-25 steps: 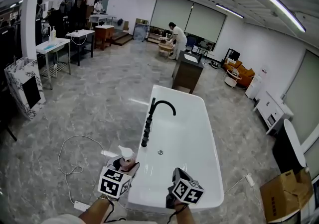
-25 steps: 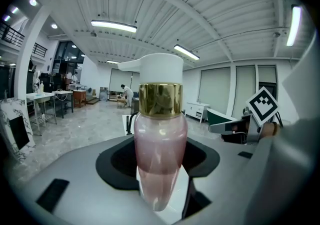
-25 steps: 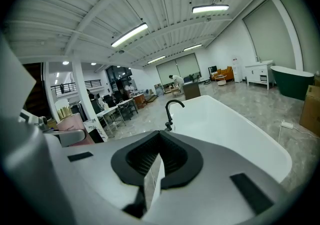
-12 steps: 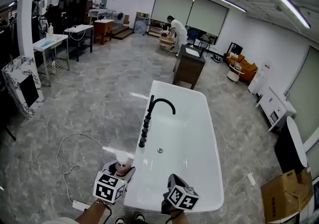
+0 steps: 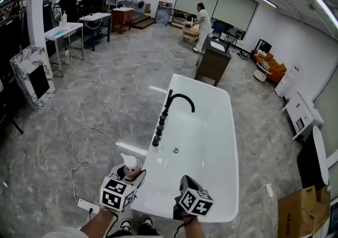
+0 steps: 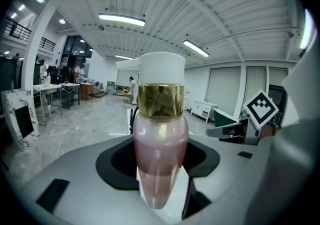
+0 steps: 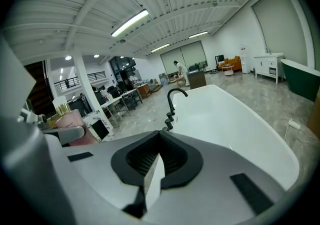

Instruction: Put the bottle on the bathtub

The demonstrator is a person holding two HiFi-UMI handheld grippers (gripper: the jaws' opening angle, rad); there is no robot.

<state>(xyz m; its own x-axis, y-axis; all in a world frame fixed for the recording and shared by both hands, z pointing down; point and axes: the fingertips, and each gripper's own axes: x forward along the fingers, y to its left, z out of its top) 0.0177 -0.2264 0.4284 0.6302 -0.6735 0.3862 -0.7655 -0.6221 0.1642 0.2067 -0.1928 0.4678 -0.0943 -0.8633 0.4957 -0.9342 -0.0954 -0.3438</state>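
Comparing this moment with the second before, little had changed in the grip. The left gripper (image 5: 131,175) kept pinching the pink pump bottle (image 5: 130,165) upright, and both grippers had sunk a little toward the near end of the white bathtub (image 5: 200,80). The bottle hung just beside the tub's near left rim, by its corner, not yet over or on it. By my reading the carry was nearly over and only a short move across onto the flat rim remained, followed by the release.

The right gripper (image 5: 186,180) hovered over the near rim with its jaws pressed together and nothing between them.

The left gripper view gave what the head view could not. It showed the pads closed on the bottle's lower body, its gold collar and white pump head, and pink liquid that seemed to fill only the lower part. The bottle hid most of the tub there, so only the head view placed it against the rim. The right gripper view alone showed the basin bare behind the black faucet (image 5: 179,102).
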